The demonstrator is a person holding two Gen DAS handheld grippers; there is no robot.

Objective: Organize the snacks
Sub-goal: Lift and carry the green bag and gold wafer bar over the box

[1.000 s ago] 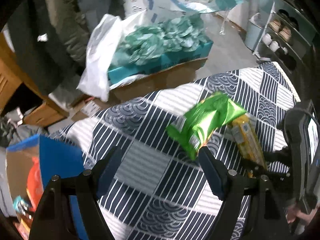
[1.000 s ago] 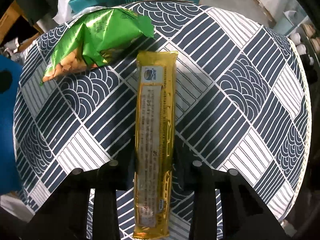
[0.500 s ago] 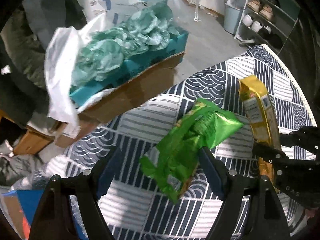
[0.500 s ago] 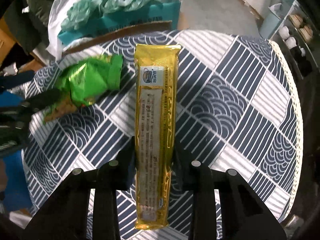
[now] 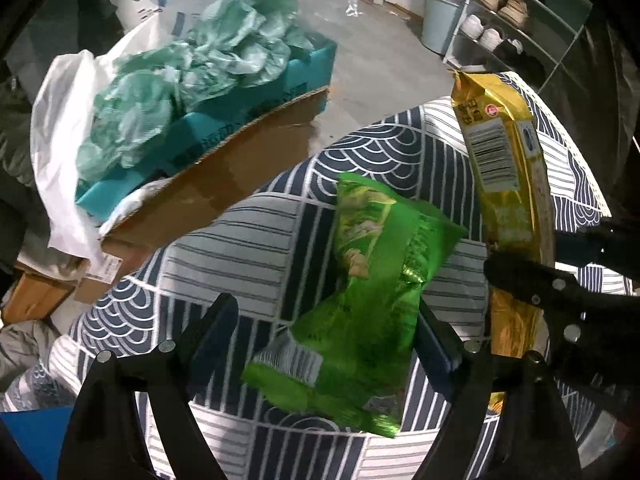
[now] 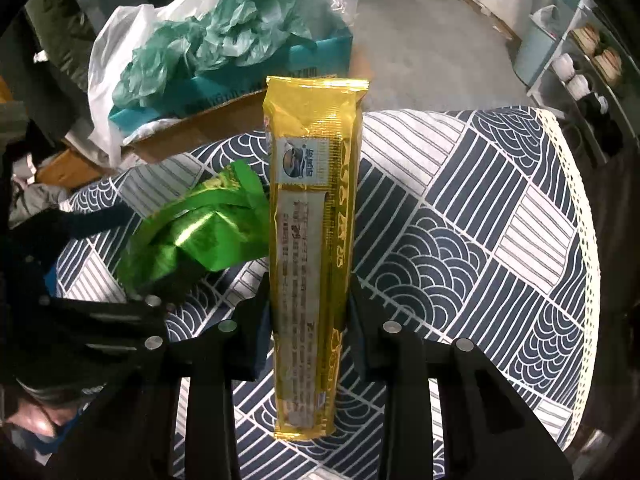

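Observation:
A green snack bag lies on the patterned tablecloth, between the spread fingers of my left gripper, which is open around it. It also shows in the right wrist view. My right gripper is shut on a long yellow snack pack and holds it lifted above the table, pointing forward. The yellow pack also shows in the left wrist view, to the right of the green bag.
Beyond the table's far edge stands a cardboard box with teal boxes and crumpled green and white plastic bags. A shoe rack and a bin stand at the back right. A blue box sits at the lower left.
My right gripper has raised the yellow pack off the cloth. My left gripper has moved forward so the green bag now lies between its open fingers.

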